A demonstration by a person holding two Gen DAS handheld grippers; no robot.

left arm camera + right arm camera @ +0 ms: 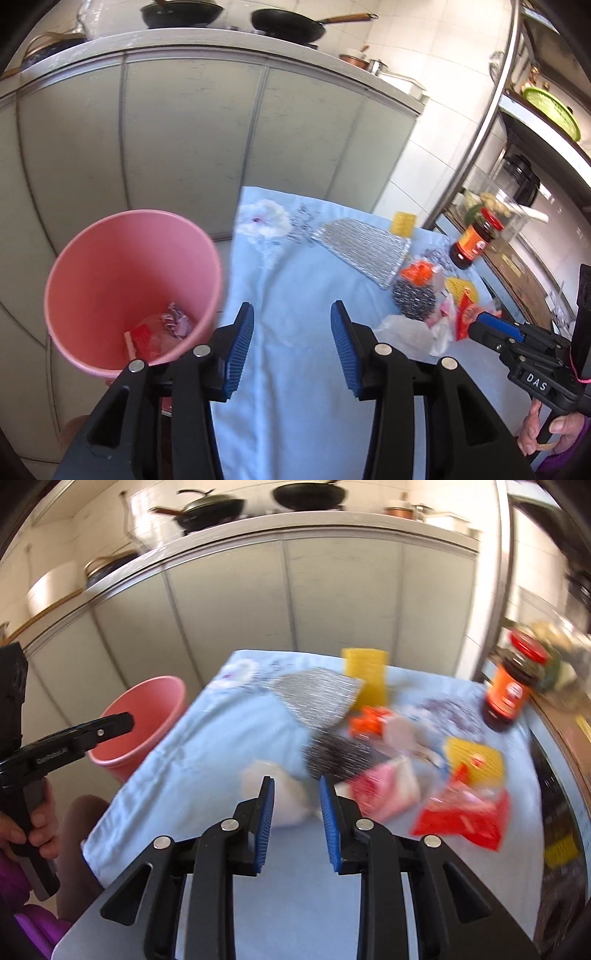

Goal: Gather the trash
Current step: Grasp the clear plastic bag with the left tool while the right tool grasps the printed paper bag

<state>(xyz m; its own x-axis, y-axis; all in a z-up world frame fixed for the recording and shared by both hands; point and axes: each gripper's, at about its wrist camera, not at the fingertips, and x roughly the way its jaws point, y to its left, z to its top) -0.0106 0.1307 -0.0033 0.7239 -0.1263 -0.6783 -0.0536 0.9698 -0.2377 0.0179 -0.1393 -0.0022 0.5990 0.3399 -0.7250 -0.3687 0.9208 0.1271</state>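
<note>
A pink bin (pixel 125 280) stands left of the table and holds a red wrapper (pixel 142 338) and crumpled paper (pixel 177 319). It also shows in the right wrist view (pixel 142 720). My left gripper (pixel 291 336) is open and empty over the blue tablecloth (pixel 295 288), right of the bin. My right gripper (pixel 295 812) is open and empty, just in front of a clear crumpled plastic bag (pixel 284 794). Near it lie a pink packet (pixel 384 786), a red wrapper (pixel 465 812) and an orange wrapper (pixel 369 720).
On the cloth are a steel scourer (pixel 413 295), a silver mesh cloth (pixel 365 247), yellow sponges (pixel 365 675) and a sauce jar (pixel 474 240). Kitchen cabinets (pixel 221 147) stand behind. A shelf rack (pixel 535 206) is on the right.
</note>
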